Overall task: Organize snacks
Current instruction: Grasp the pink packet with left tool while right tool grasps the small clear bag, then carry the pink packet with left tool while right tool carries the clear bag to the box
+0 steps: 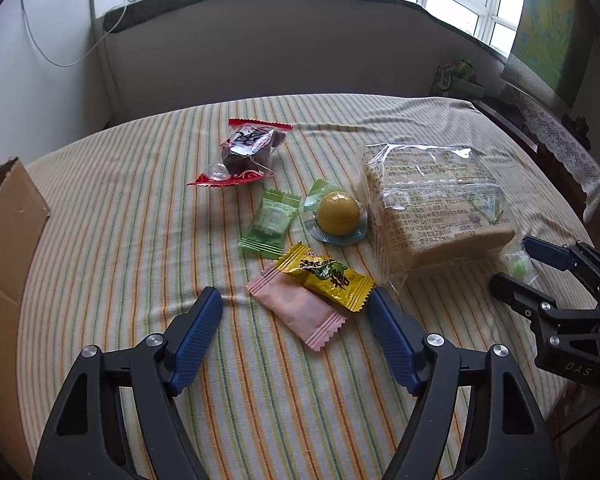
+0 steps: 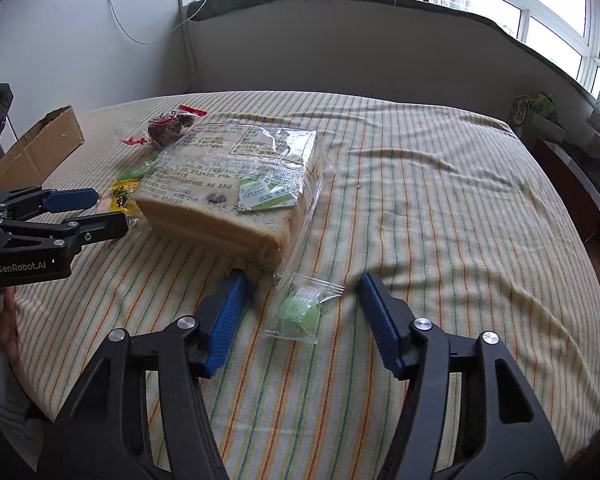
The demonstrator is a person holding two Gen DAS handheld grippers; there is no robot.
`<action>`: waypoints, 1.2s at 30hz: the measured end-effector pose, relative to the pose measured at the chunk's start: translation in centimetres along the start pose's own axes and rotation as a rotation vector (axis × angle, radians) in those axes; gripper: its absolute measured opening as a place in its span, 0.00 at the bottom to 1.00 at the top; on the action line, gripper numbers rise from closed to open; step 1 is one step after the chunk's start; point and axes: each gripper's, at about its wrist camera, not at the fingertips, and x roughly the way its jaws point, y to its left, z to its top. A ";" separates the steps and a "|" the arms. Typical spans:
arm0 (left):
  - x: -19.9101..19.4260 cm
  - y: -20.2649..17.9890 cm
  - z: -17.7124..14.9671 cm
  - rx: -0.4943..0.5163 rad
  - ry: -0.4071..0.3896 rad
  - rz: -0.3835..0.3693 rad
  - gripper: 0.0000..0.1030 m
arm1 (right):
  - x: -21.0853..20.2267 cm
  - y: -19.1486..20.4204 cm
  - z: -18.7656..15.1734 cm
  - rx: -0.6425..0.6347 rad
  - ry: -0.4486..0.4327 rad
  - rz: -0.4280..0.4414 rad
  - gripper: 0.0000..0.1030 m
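My left gripper (image 1: 296, 300) is open, its fingers either side of a pink packet (image 1: 296, 308) with a yellow candy packet (image 1: 326, 276) lying on it. Beyond lie a green packet (image 1: 270, 224), a yellow ball in a blue wrapper (image 1: 337, 216), a red-edged bag of dark fruit (image 1: 246, 150) and a bagged bread loaf (image 1: 432, 208). My right gripper (image 2: 300, 280) is open around a small clear bag of green sweets (image 2: 300, 312), just in front of the loaf (image 2: 236, 188). It also shows in the left wrist view (image 1: 516, 260).
A cardboard box (image 1: 8, 240) stands at the table's left edge, also in the right wrist view (image 2: 36, 148). The striped cloth (image 2: 440, 200) covers the table. A wall and windowsill lie behind; a green carton (image 2: 534, 114) stands at the far right.
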 end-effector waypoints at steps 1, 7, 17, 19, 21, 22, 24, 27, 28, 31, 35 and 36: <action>0.0 0.0 0.0 0.001 -0.003 -0.002 0.66 | -0.1 0.0 -0.1 -0.001 -0.005 -0.003 0.41; -0.1 0.6 0.2 0.003 -0.016 -0.015 0.34 | -0.7 -0.4 -1.1 0.013 -0.032 0.000 0.25; -1.1 1.4 -0.6 -0.004 -0.031 -0.059 0.19 | -2.2 -1.4 -2.8 0.096 -0.108 0.059 0.25; -1.6 1.7 -0.9 -0.021 -0.038 -0.072 0.19 | -2.8 -1.6 -3.1 0.104 -0.127 0.059 0.25; -2.2 2.0 -1.4 -0.040 -0.049 -0.080 0.19 | -3.2 -1.7 -3.4 0.110 -0.143 0.059 0.25; -2.7 2.1 -1.7 -0.049 -0.063 -0.090 0.19 | -3.3 -1.7 -3.5 0.113 -0.145 0.059 0.25; -3.3 2.1 -2.3 -0.056 -0.077 -0.088 0.19 | -3.3 -1.8 -3.7 0.122 -0.145 0.062 0.25; -4.0 1.9 -3.0 -0.061 -0.103 -0.094 0.19 | -3.4 -1.9 -3.9 0.149 -0.152 0.078 0.25; -4.2 1.9 -3.2 -0.065 -0.108 -0.095 0.19 | -3.5 -2.0 -3.9 0.158 -0.159 0.084 0.25; -4.9 1.7 -3.0 -0.074 -0.135 -0.101 0.19 | -4.4 -1.9 -3.5 0.170 -0.182 0.095 0.25; -6.8 1.5 -2.2 -0.067 -0.187 -0.106 0.19 | -6.8 -1.6 -1.9 0.155 -0.243 0.086 0.25; -7.3 1.4 -1.9 -0.064 -0.203 -0.108 0.19 | -7.6 -1.5 -1.3 0.153 -0.263 0.085 0.25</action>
